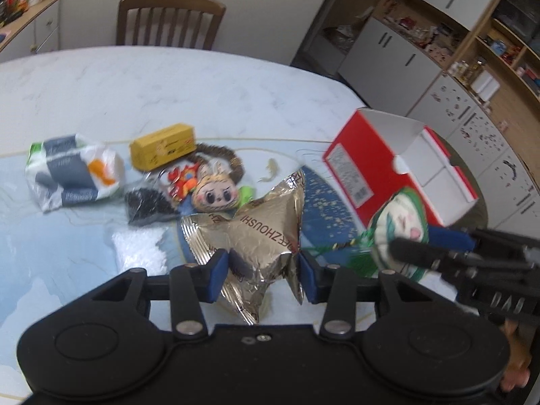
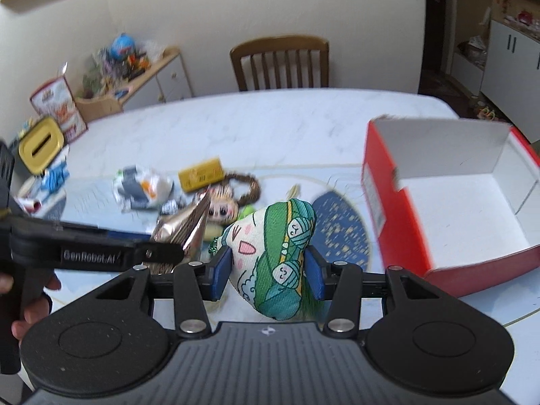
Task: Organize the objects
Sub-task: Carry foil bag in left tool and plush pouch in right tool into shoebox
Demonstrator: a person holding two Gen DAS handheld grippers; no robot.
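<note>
Both grippers are loaded and lifted over the clutter: the left gripper (image 1: pixel 261 271) pinches a foil packet (image 1: pixel 260 229), the right gripper (image 2: pixel 268 271) clamps a green plush (image 2: pixel 273 256), seemingly bound for the open red box (image 2: pixel 449 222) just right. Remaining toys lie on the marble table (image 2: pixel 270 118); a chair (image 2: pixel 280 62) and cabinets stand behind.

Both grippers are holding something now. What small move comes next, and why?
Probably carry the right gripper rightward over the open red box and release there. It is shut on the green plush pouch, the box interior looks bare, and it sits just to the right. The left gripper, shut on the foil snack bag, can follow.
</note>
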